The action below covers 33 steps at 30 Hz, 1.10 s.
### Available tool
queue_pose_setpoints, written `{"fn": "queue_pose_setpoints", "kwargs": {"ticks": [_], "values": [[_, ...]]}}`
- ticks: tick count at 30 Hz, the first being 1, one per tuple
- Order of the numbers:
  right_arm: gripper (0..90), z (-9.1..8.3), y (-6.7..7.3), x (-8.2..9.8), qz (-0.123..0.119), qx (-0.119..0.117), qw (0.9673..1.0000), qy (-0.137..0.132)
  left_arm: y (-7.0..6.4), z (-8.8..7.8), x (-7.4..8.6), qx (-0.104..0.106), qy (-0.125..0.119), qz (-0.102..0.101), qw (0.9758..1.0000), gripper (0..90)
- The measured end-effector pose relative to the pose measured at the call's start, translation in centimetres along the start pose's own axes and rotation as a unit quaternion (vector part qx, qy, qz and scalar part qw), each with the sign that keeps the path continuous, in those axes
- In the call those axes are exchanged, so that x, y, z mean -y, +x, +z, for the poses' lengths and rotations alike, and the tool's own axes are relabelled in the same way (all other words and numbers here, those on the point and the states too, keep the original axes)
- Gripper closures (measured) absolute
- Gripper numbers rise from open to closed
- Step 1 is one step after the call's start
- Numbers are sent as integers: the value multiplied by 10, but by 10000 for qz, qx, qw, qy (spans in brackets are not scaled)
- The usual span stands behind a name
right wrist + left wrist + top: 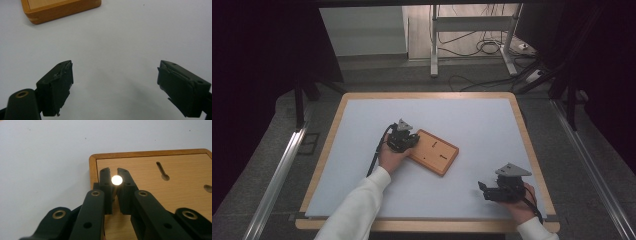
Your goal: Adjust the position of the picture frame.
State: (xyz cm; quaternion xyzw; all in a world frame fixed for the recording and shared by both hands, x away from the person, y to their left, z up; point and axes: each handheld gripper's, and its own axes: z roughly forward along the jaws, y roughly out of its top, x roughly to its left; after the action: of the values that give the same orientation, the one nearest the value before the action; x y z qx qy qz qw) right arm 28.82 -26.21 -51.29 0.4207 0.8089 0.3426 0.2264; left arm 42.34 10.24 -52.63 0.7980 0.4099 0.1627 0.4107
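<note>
A flat wooden board (434, 151) with keyhole-shaped slots (162, 171) lies near the middle of the pale mat. My left gripper (402, 139) sits over the board's left corner (93, 161). Its jaws are shut on a small shiny round-headed pin (116, 180), whose head glints brightly between the fingertips. My right gripper (490, 191) rests low over the mat near the front right, open wide with nothing between its fingers (58, 85). A corner of the board (60, 10) lies beyond it in the right gripper view.
The pale mat (362, 150) covers a wooden-rimmed table (324, 150). Bare mat surrounds the board on all sides. Beyond the table stand a metal frame's legs (434, 55) and loose cables (487, 47) on the floor.
</note>
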Motion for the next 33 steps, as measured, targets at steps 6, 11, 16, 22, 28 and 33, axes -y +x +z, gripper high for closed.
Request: {"fn": "queue_pose_setpoints", "kwargs": {"ticks": [6,11,16,22,28,33], "values": [[137,0,0,0,5,3,10000,9,1,-1,2,69,-39,-32,10000,836],[137,-1,0,0,-22,-29,10000,-49,1,-4,3,153,-40,-26,9999,835],[137,-1,0,0,-24,-24,10000,-47,0,-9,5,220,-95,17,9997,830],[137,-1,-1,0,-7,-12,10000,-43,-1,-15,9,304,-183,-19,9994,826],[137,-1,0,0,-14,-14,10000,-40,-4,-21,10,405,-274,18,9988,824],[137,-1,0,0,-12,-15,10000,-41,-10,-30,11,547,-341,63,9979,827]]}}
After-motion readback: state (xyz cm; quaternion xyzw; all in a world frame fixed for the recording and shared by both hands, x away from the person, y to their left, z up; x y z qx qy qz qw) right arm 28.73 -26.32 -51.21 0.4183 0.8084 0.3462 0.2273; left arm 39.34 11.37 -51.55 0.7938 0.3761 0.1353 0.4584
